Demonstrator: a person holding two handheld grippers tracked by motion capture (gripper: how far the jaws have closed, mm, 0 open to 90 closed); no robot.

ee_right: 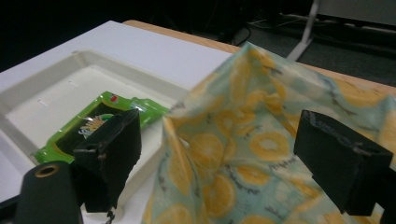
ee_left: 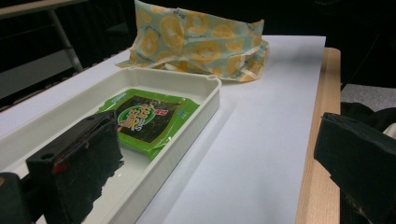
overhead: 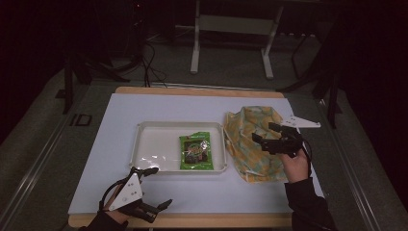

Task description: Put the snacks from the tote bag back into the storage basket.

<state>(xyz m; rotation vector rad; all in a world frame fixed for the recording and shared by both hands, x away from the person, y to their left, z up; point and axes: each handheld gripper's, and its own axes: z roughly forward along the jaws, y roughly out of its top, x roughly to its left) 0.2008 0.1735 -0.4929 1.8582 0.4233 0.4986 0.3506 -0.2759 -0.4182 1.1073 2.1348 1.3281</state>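
We see the left gripper [overhead: 154, 187] just off the near left corner of the white tray [overhead: 144, 126], its jaws spread wide with nothing between them; it hovers over the white sheet [overhead: 106, 144] that covers the wooden table [overhead: 192, 220]. In the left gripper view, one jaw sits over the tray's near end and the other out past the sheet's edge, over the table's bare wood. The right gripper [overhead: 265, 133] is on the far side of the tray from the left one, above the lemon-print bag [overhead: 250, 144]; its jaws are also open wide and grip nothing. In the right gripper view the bag's raised, peaked edge stands between the two jaws, but we cannot tell whether either jaw touches the fabric. The bag lies crumpled on the sheet just beside the tray's right wall, its edge almost at the rim. Inside the tray, toward the end nearest the bag, a green snack packet [overhead: 196, 151] lies flat, label up; the rest of the tray floor is bare. Beyond the table from the tray, white metal legs [overhead: 195, 48] stand on a grey floor.
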